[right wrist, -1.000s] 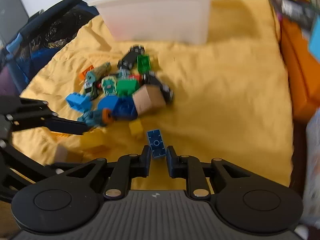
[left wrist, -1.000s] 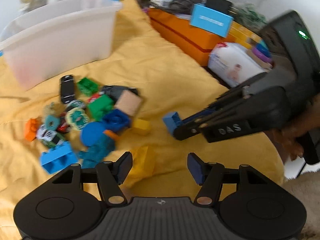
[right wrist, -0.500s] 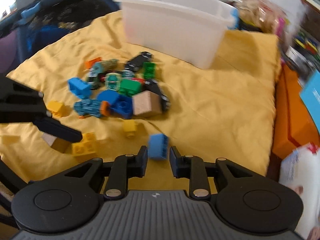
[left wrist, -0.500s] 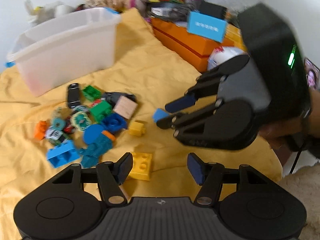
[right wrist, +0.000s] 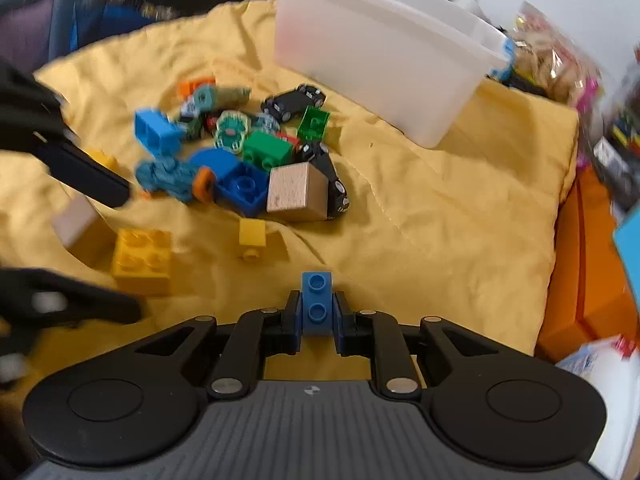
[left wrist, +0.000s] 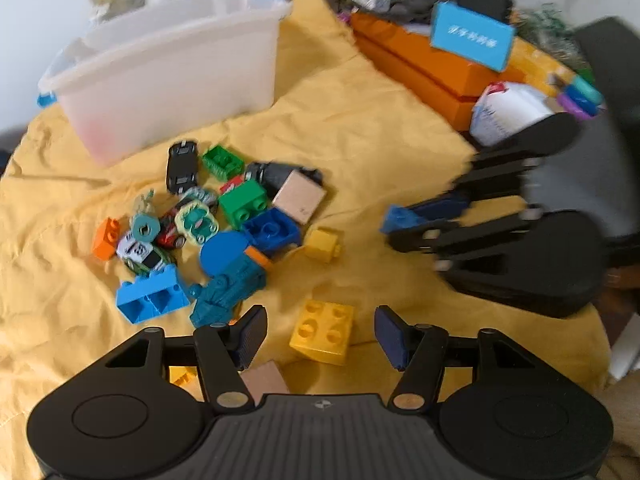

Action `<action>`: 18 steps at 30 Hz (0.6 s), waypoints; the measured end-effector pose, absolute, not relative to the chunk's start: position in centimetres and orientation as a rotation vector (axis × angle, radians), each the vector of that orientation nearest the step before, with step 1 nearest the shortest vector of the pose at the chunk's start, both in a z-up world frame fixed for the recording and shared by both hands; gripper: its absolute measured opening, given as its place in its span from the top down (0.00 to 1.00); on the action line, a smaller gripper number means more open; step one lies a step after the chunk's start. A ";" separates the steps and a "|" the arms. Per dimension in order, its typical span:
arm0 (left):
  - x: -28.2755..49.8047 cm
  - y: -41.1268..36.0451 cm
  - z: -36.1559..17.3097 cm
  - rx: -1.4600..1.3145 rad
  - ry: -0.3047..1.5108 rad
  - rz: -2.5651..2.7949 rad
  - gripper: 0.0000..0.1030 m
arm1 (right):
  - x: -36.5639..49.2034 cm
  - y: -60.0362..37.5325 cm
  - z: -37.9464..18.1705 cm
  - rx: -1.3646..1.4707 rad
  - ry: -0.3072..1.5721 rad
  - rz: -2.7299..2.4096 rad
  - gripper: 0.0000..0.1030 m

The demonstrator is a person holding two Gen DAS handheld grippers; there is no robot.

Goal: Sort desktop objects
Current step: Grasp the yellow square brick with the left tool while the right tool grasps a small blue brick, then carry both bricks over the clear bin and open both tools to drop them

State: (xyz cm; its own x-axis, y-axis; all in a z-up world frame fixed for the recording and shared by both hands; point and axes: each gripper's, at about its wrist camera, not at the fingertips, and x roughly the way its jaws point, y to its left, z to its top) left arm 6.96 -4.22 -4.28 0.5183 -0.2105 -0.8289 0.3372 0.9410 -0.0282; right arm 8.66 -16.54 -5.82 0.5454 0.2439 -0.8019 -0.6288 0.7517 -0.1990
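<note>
My right gripper [right wrist: 317, 316] is shut on a small blue brick [right wrist: 317, 300], studs facing up, held above the yellow cloth [right wrist: 420, 220]. In the left wrist view the same gripper [left wrist: 400, 222] hangs at the right with the blue brick [left wrist: 394, 216] at its tip. My left gripper [left wrist: 320, 334] straddles a yellow four-stud brick [left wrist: 322, 332]; its jaws are closing and the pads stand apart from the brick. A pile of toy bricks and cars [left wrist: 240, 208] lies left of centre. A white bin [left wrist: 168, 72] stands behind the pile.
A small yellow brick [left wrist: 324, 242] lies beside the pile, and a wooden block [left wrist: 264, 376] sits under my left finger. Orange boxes [left wrist: 420, 68], a blue card [left wrist: 472, 36] and a tissue pack [left wrist: 508, 112] line the right edge. A dark bag [right wrist: 120, 0] lies beyond the cloth's left side.
The right gripper has rolled, so the blue brick now shows its studs, and it has tightened on it. The left jaws have narrowed, with the yellow brick now centred between them.
</note>
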 end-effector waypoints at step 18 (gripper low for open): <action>12.6 0.8 5.3 0.114 0.714 -0.283 0.64 | 10.2 -16.5 -1.7 -0.386 0.794 0.521 0.83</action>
